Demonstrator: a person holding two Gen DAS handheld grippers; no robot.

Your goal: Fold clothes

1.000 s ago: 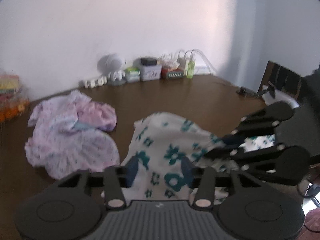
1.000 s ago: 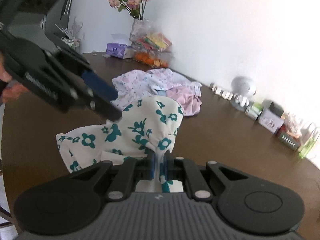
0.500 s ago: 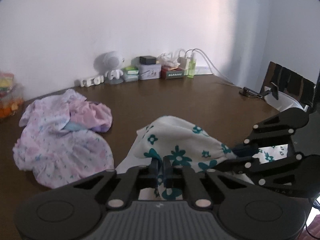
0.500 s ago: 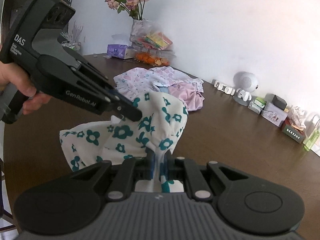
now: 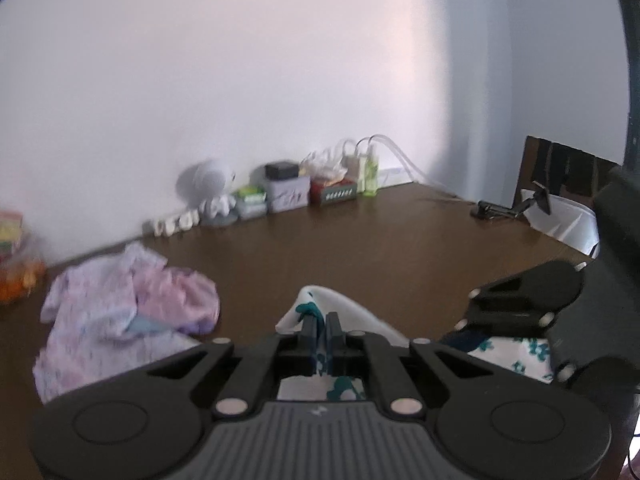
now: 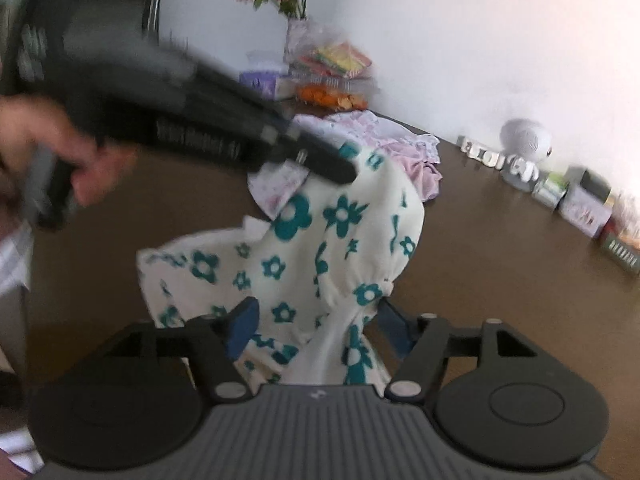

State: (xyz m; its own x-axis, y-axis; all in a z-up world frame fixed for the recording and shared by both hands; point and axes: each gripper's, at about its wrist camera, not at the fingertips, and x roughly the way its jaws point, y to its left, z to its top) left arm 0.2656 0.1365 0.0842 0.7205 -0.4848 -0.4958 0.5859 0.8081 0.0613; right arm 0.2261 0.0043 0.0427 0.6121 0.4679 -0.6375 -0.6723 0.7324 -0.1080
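The floral garment [image 6: 320, 248], white with teal flowers, is seen draped above the brown worktop [image 5: 360, 248], with one lower corner spread toward the left of the right wrist view. It is held up by its upper fold, where the left hand-held gripper [image 5: 321, 326] is clenched on the cloth; in the left wrist view a strip of the fabric is pinched between the two closed blue-padded fingers. In the right wrist view the same tool is seen blurred, reaching in from the upper left and gripped by a hand [image 6: 48, 148], its tip buried in the top of the garment.

The right hand-held gripper [image 6: 320, 324] is shown with its jaws opening. The lower, gathered part of the garment hangs between the two blue pads [image 6: 242, 326], and the cloth is not pressed by them.

A pink and lilac heap of clothes [image 5: 120, 312] is left on the worktop behind the garment, toward the wall, apart from it.

Along the wall, a vase of pink flowers [image 6: 294, 12], a purple tissue box [image 6: 260, 80], bagged snacks over orange fruit [image 6: 332, 80], a white round-headed figurine [image 5: 210, 192], several small boxes [image 5: 286, 194] and a green bottle [image 5: 370, 176] are lined up.
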